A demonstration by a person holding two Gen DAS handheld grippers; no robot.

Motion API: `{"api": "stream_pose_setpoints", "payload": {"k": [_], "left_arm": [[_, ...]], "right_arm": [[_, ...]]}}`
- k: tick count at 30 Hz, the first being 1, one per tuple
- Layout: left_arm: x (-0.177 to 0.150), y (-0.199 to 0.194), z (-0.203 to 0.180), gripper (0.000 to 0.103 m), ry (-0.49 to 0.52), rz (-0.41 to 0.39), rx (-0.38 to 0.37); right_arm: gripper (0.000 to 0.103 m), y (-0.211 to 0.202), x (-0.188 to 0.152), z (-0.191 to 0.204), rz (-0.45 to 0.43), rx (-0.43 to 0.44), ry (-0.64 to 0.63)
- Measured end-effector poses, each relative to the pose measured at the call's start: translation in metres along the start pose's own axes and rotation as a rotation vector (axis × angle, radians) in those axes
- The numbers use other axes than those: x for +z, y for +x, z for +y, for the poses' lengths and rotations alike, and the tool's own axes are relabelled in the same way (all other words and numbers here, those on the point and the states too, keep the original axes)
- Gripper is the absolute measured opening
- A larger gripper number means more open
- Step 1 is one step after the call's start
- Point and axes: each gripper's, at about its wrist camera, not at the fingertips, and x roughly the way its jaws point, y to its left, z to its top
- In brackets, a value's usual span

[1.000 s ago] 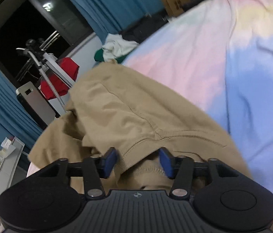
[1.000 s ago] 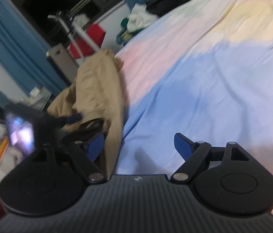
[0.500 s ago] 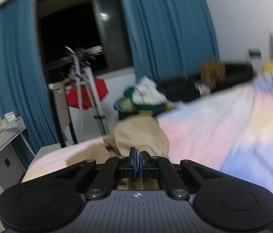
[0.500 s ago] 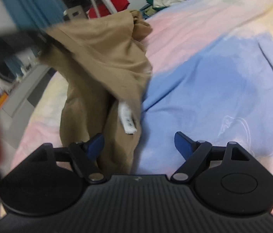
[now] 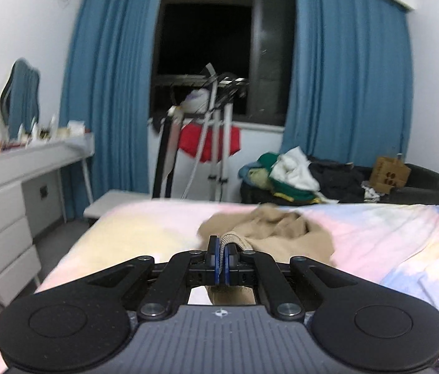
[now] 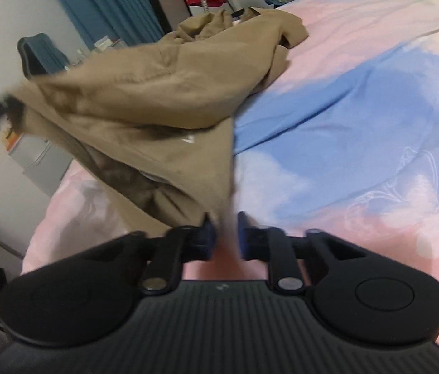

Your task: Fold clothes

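We hold a tan sweatshirt (image 5: pixel 269 230) above a bed covered by a pastel sheet (image 5: pixel 391 233) in pink, blue and pale yellow. Our left gripper (image 5: pixel 221 260) is clamped tight on a ribbed edge of the sweatshirt: its two blue pads meet with the knit band squeezed between them, and the rest of the cloth falls forward in a rumpled heap onto the sheet just beyond the fingers.

In the right wrist view the sweatshirt (image 6: pixel 157 93) stretches from the far part of the bed toward us, lifted at the left side of the frame where a dark, blurred shape holds it. A lower hem hangs down into our right gripper (image 6: pixel 224 235). The fingers there are narrowed to a small gap with the cloth's edge running between them, but the frame is blurred and we cannot tell whether the pads actually pinch the fabric.

Beyond the foot of the bed, in the left wrist view, blue curtains (image 5: pixel 344 93) frame a dark window (image 5: pixel 207 62). A white drying rack (image 5: pixel 216 124) stands before it with a red garment (image 5: pixel 210 143) draped on it. A pile of clothes (image 5: pixel 285 171) in green, white and black sits to the right of the rack, and a white desk with drawers (image 5: pixel 7 193) lines the left wall.
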Motion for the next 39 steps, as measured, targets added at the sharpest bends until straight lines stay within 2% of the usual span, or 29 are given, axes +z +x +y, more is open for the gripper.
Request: {"api": "stream_pose_setpoints", "payload": {"k": [4, 7, 9, 13, 15, 17, 19, 21, 25, 27, 28, 31, 33, 37, 38, 39], "left_arm": [[-0.017, 0.009, 0.002, 0.004, 0.057, 0.093, -0.011], [-0.028, 0.017, -0.003, 0.004, 0.116, 0.17, -0.025], [-0.035, 0.023, -0.006, 0.004, 0.156, 0.222, -0.034], [-0.049, 0.033, -0.012, 0.006, 0.235, 0.325, -0.053], [-0.054, 0.031, -0.019, 0.01, 0.309, 0.334, -0.048], [-0.056, 0.024, -0.026, 0.018, 0.383, 0.317, -0.038], [-0.054, 0.019, -0.033, 0.022, 0.404, 0.302, -0.05], [-0.048, 0.014, -0.03, 0.04, 0.391, 0.284, -0.075], [-0.029, -0.004, -0.027, 0.057, 0.335, 0.216, -0.111], [-0.017, -0.01, -0.024, 0.069, 0.275, 0.182, -0.151], [-0.011, -0.009, -0.026, 0.07, 0.251, 0.175, -0.174], [0.004, 0.009, -0.049, 0.07, 0.248, 0.183, -0.227], [0.008, 0.034, -0.077, 0.071, 0.314, 0.194, -0.252], [0.005, 0.115, -0.127, 0.07, 0.359, 0.296, -0.292], [0.003, 0.135, -0.138, 0.07, 0.367, 0.322, -0.283], [0.0, 0.154, -0.149, 0.07, 0.378, 0.348, -0.273]], "right_arm": [[0.007, -0.023, 0.006, 0.01, -0.085, -0.012, -0.002], [0.005, -0.047, 0.014, 0.017, -0.203, -0.043, -0.025], [0.003, -0.058, 0.018, 0.023, -0.269, -0.094, -0.08], [0.003, -0.079, 0.027, 0.022, -0.421, -0.152, -0.126], [0.003, -0.073, 0.036, 0.014, -0.399, -0.159, -0.122], [0.003, -0.061, 0.038, 0.001, -0.326, -0.131, -0.058], [0.003, -0.051, 0.033, -0.008, -0.251, -0.099, 0.002], [0.005, -0.042, 0.03, -0.011, -0.201, -0.088, 0.028], [0.005, -0.035, 0.022, -0.005, -0.174, -0.09, 0.014], [0.005, -0.032, 0.024, -0.005, -0.173, -0.105, 0.008], [0.006, -0.031, 0.025, -0.004, -0.172, -0.112, 0.006], [0.006, -0.029, 0.029, -0.01, -0.185, -0.122, 0.042], [0.006, -0.03, 0.03, -0.017, -0.2, -0.128, 0.066], [0.007, -0.025, 0.033, -0.035, -0.2, -0.158, 0.126], [0.009, -0.024, 0.033, -0.04, -0.197, -0.161, 0.14], [0.015, -0.023, 0.034, -0.044, -0.193, -0.16, 0.15]]}}
